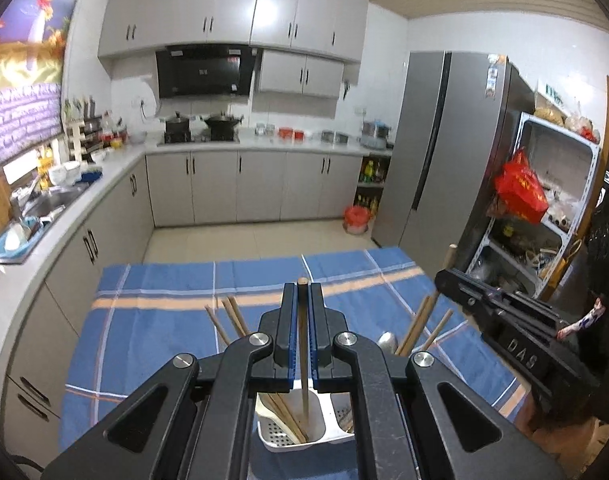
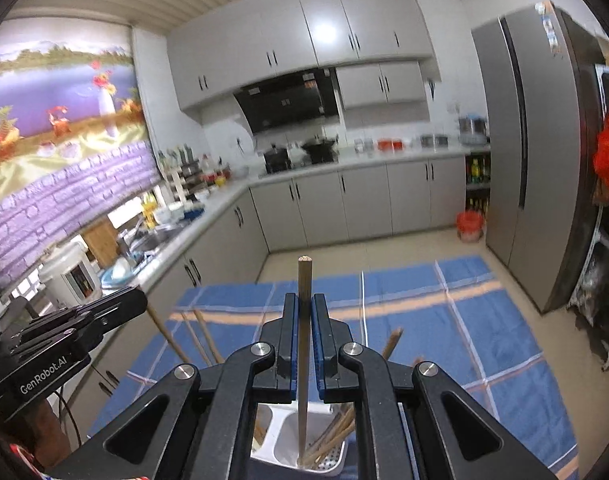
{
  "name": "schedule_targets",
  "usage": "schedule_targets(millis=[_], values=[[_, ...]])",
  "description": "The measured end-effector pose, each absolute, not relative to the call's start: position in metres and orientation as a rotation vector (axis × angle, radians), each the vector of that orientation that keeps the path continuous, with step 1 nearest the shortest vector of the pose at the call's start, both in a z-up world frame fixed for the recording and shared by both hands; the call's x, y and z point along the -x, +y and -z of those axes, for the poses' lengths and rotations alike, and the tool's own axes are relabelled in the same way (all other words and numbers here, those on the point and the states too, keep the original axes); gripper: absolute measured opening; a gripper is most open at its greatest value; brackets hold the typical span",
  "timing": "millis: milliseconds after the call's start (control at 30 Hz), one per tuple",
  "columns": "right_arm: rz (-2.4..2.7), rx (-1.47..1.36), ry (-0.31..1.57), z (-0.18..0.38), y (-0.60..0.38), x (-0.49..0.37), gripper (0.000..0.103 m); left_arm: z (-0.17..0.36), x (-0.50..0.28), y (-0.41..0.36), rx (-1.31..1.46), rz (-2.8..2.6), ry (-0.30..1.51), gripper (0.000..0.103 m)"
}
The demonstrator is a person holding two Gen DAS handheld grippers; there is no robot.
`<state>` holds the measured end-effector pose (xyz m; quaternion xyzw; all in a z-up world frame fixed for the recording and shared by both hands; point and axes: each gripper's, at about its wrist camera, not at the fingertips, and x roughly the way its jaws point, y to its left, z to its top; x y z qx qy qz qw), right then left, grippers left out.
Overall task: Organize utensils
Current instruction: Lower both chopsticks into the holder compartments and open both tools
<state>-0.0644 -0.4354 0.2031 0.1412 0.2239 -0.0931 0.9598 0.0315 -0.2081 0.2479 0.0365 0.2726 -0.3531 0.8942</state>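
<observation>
My left gripper is shut on a wooden chopstick that stands upright, its lower end inside a white utensil holder. More chopsticks and a metal spoon lean out of the holder. My right gripper is shut on a second upright chopstick, whose lower end reaches into the same holder. Both grippers hang above the holder, side by side. The right gripper shows at the right of the left wrist view, and the left gripper at the left of the right wrist view.
The holder stands on a table under a blue checked cloth with an orange stripe. Beyond it are a tiled floor, grey kitchen cabinets, a sink counter at left, and a grey fridge and metal shelf at right.
</observation>
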Motion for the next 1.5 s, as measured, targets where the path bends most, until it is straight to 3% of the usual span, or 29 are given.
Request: schedule_targets(millis=[400,533,600,767,1100,1333,1400,1433,1500], values=[[0.140,-0.382,0.587,-0.154,-0.454,0.031,0.008,-0.205,-0.059,-0.220,-0.025,0.742,0.673,0.005],[0.144,-0.394,0.595,-0.151,-0.459,0.025,0.030,-0.205,-0.060,-0.213,0.004,0.748,0.675,0.006],[0.148,-0.403,0.596,-0.150,-0.463,0.026,0.032,-0.207,-0.058,-0.209,0.013,0.744,0.675,0.008],[0.152,-0.437,0.592,-0.150,-0.468,0.029,0.037,-0.216,-0.043,-0.193,0.034,0.714,0.651,0.034],[0.144,-0.497,0.573,-0.163,-0.468,0.047,0.039,-0.225,0.009,-0.142,0.034,0.577,0.635,0.039],[0.126,-0.371,0.600,-0.193,-0.454,0.079,0.047,-0.224,0.067,-0.108,-0.062,0.435,0.691,0.042],[0.136,-0.278,0.628,-0.199,-0.446,0.097,0.047,-0.224,0.086,-0.100,-0.094,0.392,0.684,0.048],[0.145,-0.222,0.630,-0.202,-0.440,0.111,0.051,-0.222,0.099,-0.096,-0.120,0.359,0.674,0.054],[0.163,-0.164,0.590,-0.203,-0.432,0.143,0.064,-0.217,0.116,-0.095,-0.152,0.341,0.664,0.057]])
